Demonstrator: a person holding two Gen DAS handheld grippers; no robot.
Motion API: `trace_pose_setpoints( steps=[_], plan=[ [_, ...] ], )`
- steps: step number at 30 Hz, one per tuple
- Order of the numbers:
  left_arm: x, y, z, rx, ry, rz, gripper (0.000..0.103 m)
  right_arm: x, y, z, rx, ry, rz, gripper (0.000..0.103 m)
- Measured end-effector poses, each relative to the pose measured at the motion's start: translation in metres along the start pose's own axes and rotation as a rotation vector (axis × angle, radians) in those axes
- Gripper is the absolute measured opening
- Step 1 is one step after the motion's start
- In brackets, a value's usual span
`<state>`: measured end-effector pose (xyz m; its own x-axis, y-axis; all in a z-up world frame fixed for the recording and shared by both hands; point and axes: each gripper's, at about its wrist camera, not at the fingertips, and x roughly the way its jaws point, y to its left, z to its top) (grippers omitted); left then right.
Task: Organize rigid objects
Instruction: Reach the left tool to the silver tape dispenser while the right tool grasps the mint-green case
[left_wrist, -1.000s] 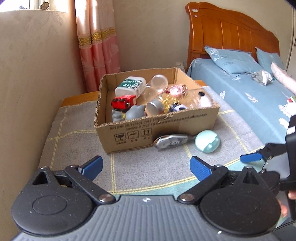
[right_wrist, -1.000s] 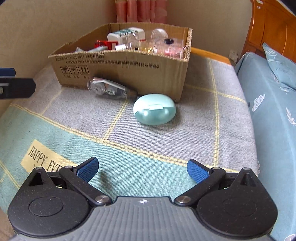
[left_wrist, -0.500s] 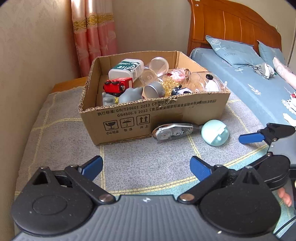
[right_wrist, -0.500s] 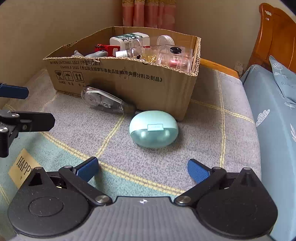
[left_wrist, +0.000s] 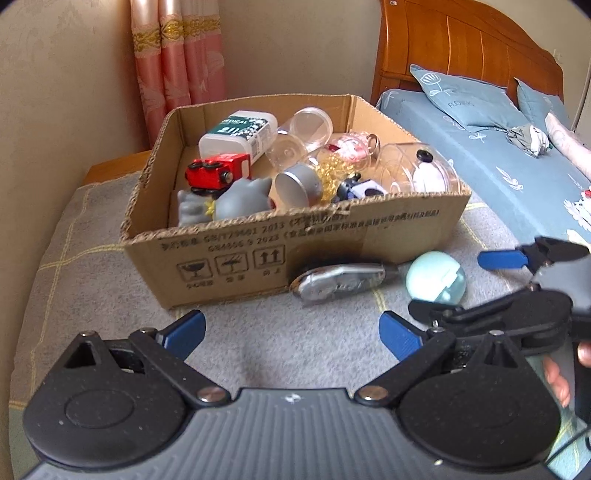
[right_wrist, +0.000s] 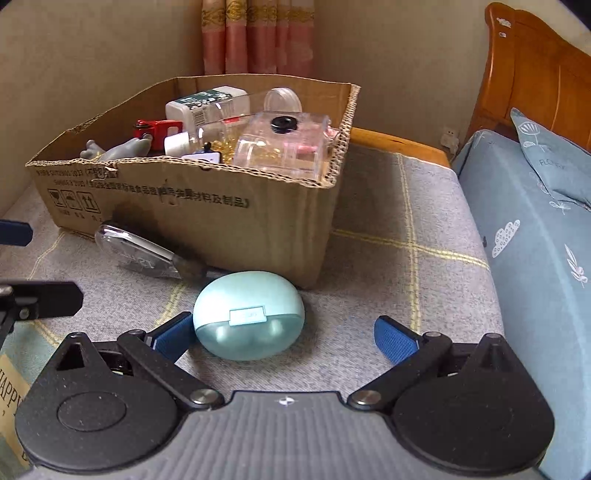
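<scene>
Right gripper (right_wrist: 284, 338): jaws spread wide, holding nothing. The teal case (right_wrist: 249, 319) lies on the cloth (right_wrist: 388, 295) between the two blue pads, nearer the left pad (right_wrist: 173, 338); whether that pad touches it cannot be told. Open cloth remains between the case and the right pad.

Left gripper (left_wrist: 291, 332): jaws spread, empty, low over bare cloth in front of the box (left_wrist: 258, 254). The right gripper shows at the right edge of the left wrist view, with fingers of a hand (left_wrist: 557, 376) behind it.

Edges: the case sits just off the box's near corner, close to the front wall; contact cannot be told. The tape dispenser (right_wrist: 144, 254) lies along the foot of that wall, just left of the case, tip towards it. Clear cloth extends right of the box to the bed (right_wrist: 535, 258).

Box contents: white bottle (left_wrist: 238, 134), red toy car (left_wrist: 216, 173), grey figure (left_wrist: 225, 203), metal tin (left_wrist: 297, 184), gold chain (left_wrist: 332, 171), clear jar (left_wrist: 301, 134), clear container (left_wrist: 419, 170). The left front corner is less filled.

Surface: grey cloth with yellow grid lines over a wooden stand (right_wrist: 399, 142), set in a wall corner. Pink curtain (left_wrist: 177, 62) behind, wooden headboard (left_wrist: 461, 44) and blue pillow (left_wrist: 465, 101) to the right.
</scene>
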<state>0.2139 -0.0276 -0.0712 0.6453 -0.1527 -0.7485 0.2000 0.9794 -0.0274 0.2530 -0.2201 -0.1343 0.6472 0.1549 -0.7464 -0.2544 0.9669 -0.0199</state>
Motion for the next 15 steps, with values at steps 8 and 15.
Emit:
trace_pose_setpoints(
  steps=[8, 15],
  plan=[
    [0.018, -0.003, 0.018, -0.065, -0.032, 0.056, 0.100, -0.003, 0.000, -0.008, 0.019, -0.026, -0.017, 0.103],
    [0.032, 0.002, 0.016, -0.131, 0.006, 0.066, 0.101, -0.005, 0.001, -0.011, 0.019, -0.043, -0.018, 0.103]
  ],
)
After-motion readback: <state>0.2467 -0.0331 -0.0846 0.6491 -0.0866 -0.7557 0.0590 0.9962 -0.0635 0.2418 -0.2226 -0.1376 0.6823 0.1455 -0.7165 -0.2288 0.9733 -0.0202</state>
